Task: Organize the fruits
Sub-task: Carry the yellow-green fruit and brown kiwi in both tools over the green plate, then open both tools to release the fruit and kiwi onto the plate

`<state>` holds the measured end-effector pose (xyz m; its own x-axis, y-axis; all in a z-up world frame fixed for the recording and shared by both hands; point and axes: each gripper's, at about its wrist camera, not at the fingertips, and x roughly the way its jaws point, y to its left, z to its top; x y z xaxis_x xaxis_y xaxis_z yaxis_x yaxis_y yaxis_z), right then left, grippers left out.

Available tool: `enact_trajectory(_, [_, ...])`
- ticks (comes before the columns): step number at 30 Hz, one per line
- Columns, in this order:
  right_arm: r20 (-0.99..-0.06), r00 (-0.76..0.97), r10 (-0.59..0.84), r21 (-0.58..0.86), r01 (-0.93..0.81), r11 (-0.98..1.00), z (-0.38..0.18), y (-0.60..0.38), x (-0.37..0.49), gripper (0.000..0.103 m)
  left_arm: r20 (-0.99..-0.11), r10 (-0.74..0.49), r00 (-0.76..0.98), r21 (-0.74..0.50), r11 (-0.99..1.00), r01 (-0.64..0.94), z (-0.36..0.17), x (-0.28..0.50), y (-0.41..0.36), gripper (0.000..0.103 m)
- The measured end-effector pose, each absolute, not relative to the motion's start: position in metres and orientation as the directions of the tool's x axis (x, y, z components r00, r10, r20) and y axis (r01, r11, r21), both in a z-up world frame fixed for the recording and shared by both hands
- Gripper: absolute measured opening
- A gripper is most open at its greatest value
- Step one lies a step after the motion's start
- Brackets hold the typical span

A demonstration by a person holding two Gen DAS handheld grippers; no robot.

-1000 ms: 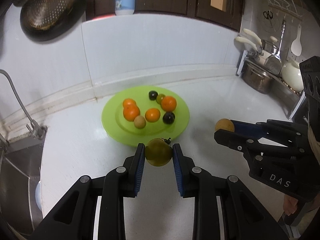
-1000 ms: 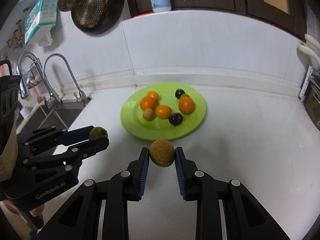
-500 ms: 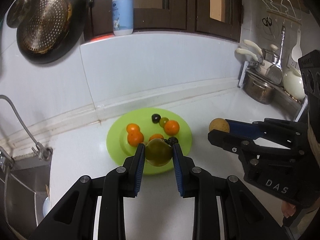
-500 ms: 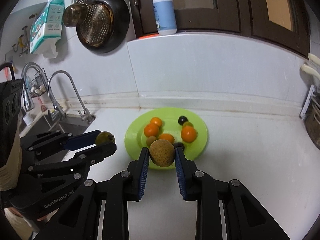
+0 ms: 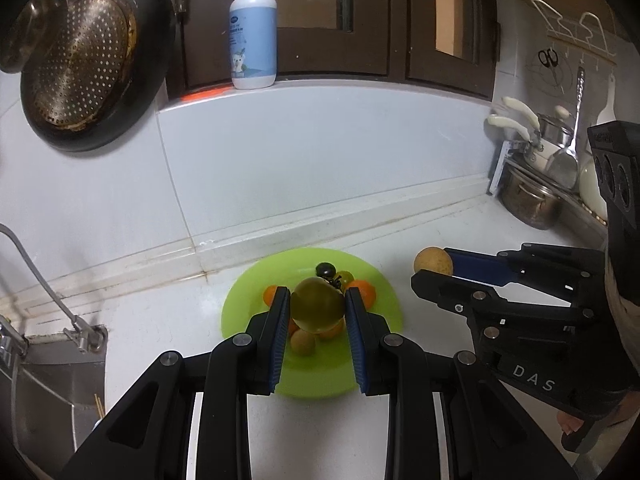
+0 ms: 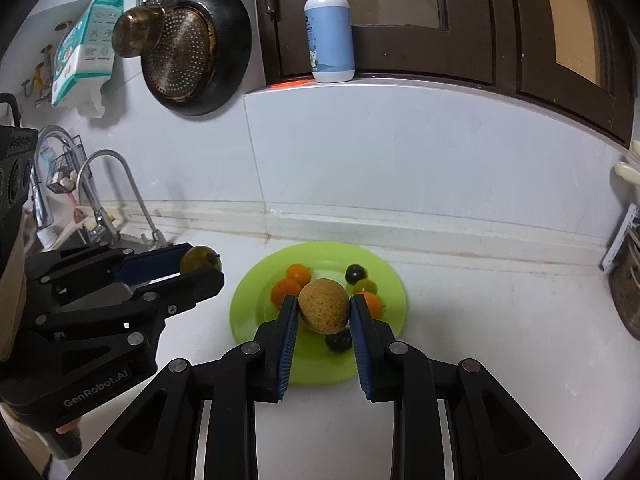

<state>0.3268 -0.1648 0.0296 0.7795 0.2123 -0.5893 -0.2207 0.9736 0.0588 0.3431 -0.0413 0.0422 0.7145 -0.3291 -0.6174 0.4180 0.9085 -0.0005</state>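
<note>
A lime green plate (image 5: 376, 376) (image 6: 248, 320) on the white counter holds several small fruits: orange ones (image 6: 298, 273), dark ones (image 6: 354, 273) and a tan one (image 5: 303, 343). My left gripper (image 5: 318, 308) is shut on an olive-green round fruit (image 5: 318, 310), held above the plate; it also shows in the right wrist view (image 6: 199, 260). My right gripper (image 6: 324, 312) is shut on a speckled tan fruit (image 6: 324, 311), held above the plate; it shows in the left wrist view (image 5: 433, 262) to the plate's right.
A sink with taps (image 6: 104, 184) lies to the left. A strainer pan (image 5: 80, 64) hangs on the wall and a soap bottle (image 5: 253, 28) stands on the ledge. A rack with pots (image 5: 532, 200) stands at the right.
Both grippers have risen and tilted up with their fruits still held. The plate now sits lower in both views, partly behind the held fruits.
</note>
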Motion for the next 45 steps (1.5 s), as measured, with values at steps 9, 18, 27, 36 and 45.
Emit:
enact_trajectory(9, [-0.602,0.766,0.226,0.054,-0.244,0.968,0.024,-0.164,0.365,0.027,-0.637,-0.328,0.698,-0.022,0.912,0.409,0.026,0.381,-0.039,0.028])
enact_trajectory(18, [-0.632,0.736,0.242,0.065,-0.261,0.963,0.007,-0.163,0.398,0.027,-0.663,-0.324,0.675,-0.031,0.913,0.407,0.003,0.414,-0.041,0.028])
enact_trajectory(27, [-0.665,0.704,0.249,0.077,-0.266,0.961,-0.014,-0.168,0.424,0.027,-0.703,-0.323,0.634,-0.048,0.911,0.411,-0.02,0.442,-0.047,0.028])
enact_trajectory(36, [-0.686,0.68,0.257,0.089,-0.273,0.958,-0.027,-0.166,0.442,0.027,-0.727,-0.328,0.603,-0.044,0.899,0.435,-0.033,0.458,-0.051,0.029])
enact_trajectory(45, [-0.69,0.679,0.251,0.114,-0.241,0.964,-0.031,-0.169,0.444,0.036,-0.723,-0.27,0.637,-0.012,0.926,0.378,-0.026,0.449,-0.04,0.045])
